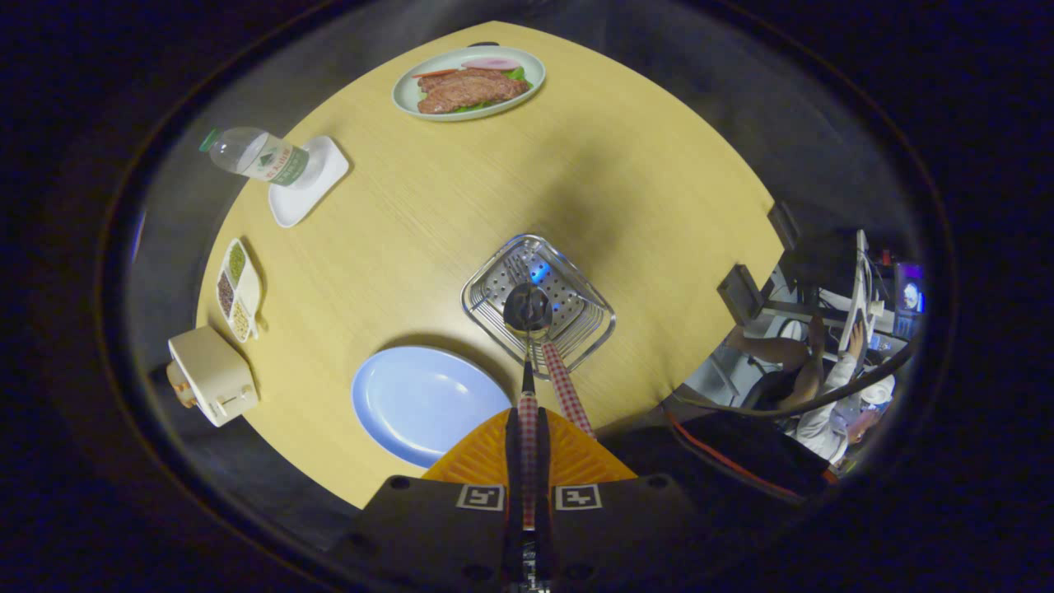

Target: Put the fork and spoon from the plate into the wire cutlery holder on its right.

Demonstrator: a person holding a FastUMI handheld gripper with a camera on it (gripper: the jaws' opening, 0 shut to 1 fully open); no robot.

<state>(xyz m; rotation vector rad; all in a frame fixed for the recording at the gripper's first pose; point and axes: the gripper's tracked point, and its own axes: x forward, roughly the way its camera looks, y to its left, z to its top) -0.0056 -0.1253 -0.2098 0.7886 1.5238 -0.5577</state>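
Pale wooden bench (428,214) fills the frame. At lower centre, the tongs (528,461) clench a checked-handled metal spoon (528,311) above the square wire cutlery holder (576,338). Another checked handle, probably the fork (566,385), already leans inside. Lower left, the blue oval plate (420,403) lies bare.

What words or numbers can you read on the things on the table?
None can be read.
Bottle: green label with print, too small and blurred to read.
Gripper: two square black-and-white marker patterns, no words; its fingers are shut on the spoon above the wire cutlery holder.
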